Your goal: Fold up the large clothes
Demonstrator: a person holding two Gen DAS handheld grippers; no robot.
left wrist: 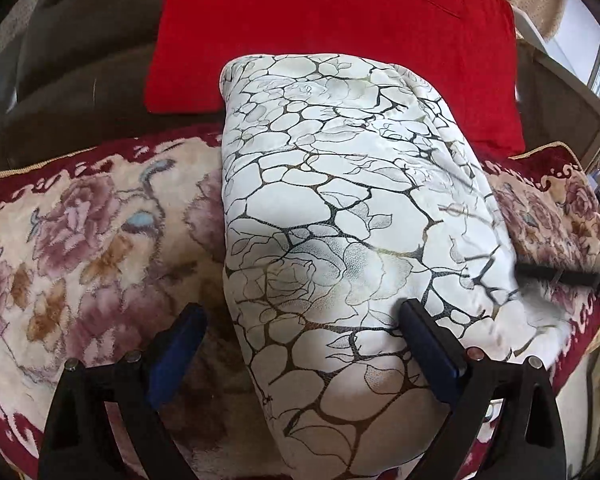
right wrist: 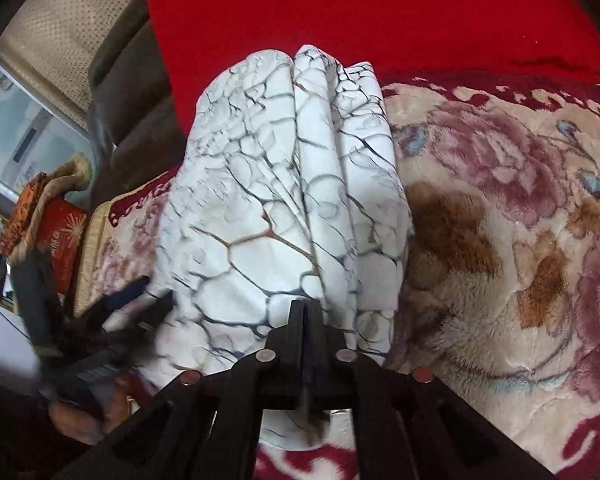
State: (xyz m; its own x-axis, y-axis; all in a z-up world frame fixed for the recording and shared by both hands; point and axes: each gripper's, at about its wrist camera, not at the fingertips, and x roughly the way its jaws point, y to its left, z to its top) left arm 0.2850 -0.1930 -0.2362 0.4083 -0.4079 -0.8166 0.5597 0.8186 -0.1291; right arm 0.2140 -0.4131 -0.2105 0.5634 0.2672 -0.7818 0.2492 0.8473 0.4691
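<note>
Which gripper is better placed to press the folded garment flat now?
Probably left: the left gripper stands open over the folded white garment. The right gripper looks shut at its near edge.

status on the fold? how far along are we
Done: the white crackle-patterned garment already lies as a thick, layered bundle on the floral plush blanket.
In hand: the right gripper is shut at the bundle's near edge; the left gripper is open, straddling its near left side.
Left: probably only a final tidy or release.

A home living room: a brown sofa (left wrist: 80, 80) at ten o'clock, a red cushion (left wrist: 332, 28) at twelve, a floral plush blanket (right wrist: 500, 240) spread over the seat at three.
</note>
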